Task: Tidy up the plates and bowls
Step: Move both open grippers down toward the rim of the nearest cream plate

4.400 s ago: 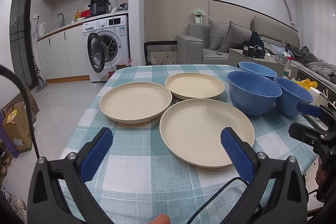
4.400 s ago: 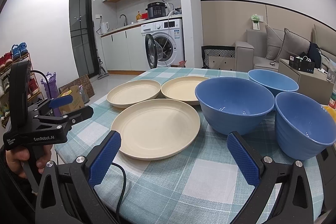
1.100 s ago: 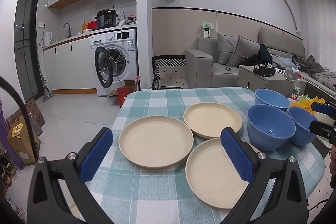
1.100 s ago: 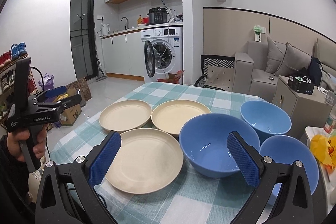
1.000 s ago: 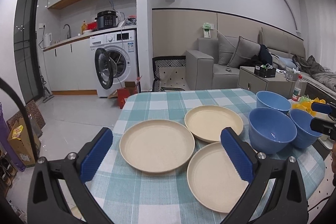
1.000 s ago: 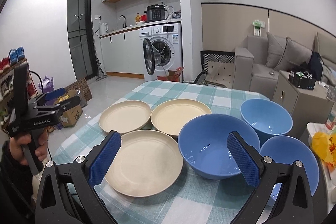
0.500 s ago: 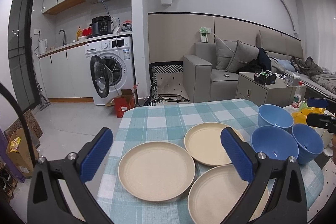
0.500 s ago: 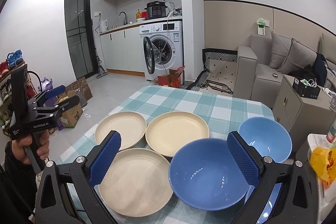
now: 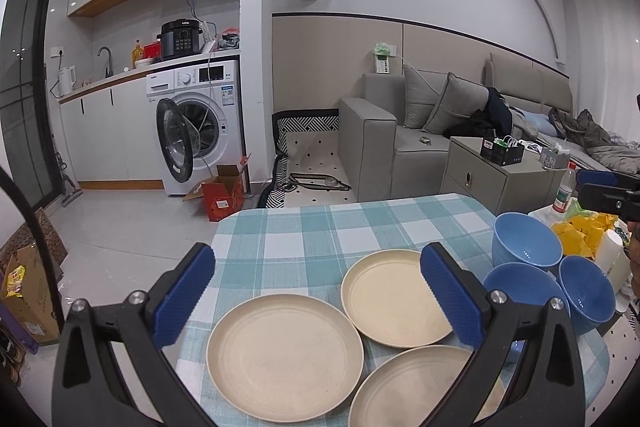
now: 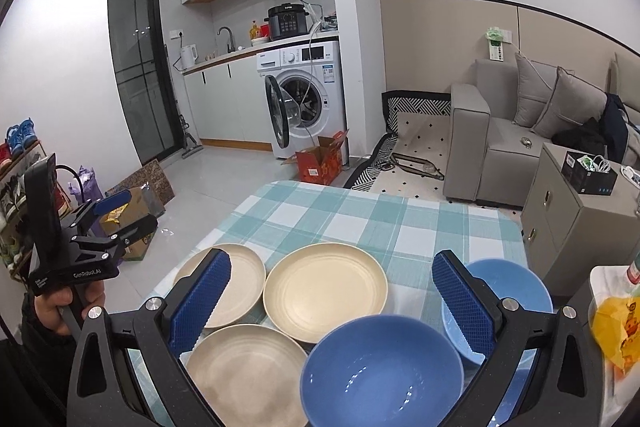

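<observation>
Hovering above the near edge of the checked tablecloth [image 9: 304,227], the left gripper [image 9: 316,299] and right gripper [image 10: 332,303] both gape wide and hold nothing. Below the left gripper lie three cream plates [image 9: 284,351] in a cluster, touching none of its fingers. Under the right gripper sits the nearest blue bowl [image 10: 380,375], two more blue bowls [image 9: 524,239] just beyond it. Well behind the tablecloth stands a washing machine [image 9: 200,127].

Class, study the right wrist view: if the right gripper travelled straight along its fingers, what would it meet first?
Probably the far cream round plate, centred between the open right gripper fingers. Depth is unclear; a steeper path would meet the near blue bowl.
</observation>
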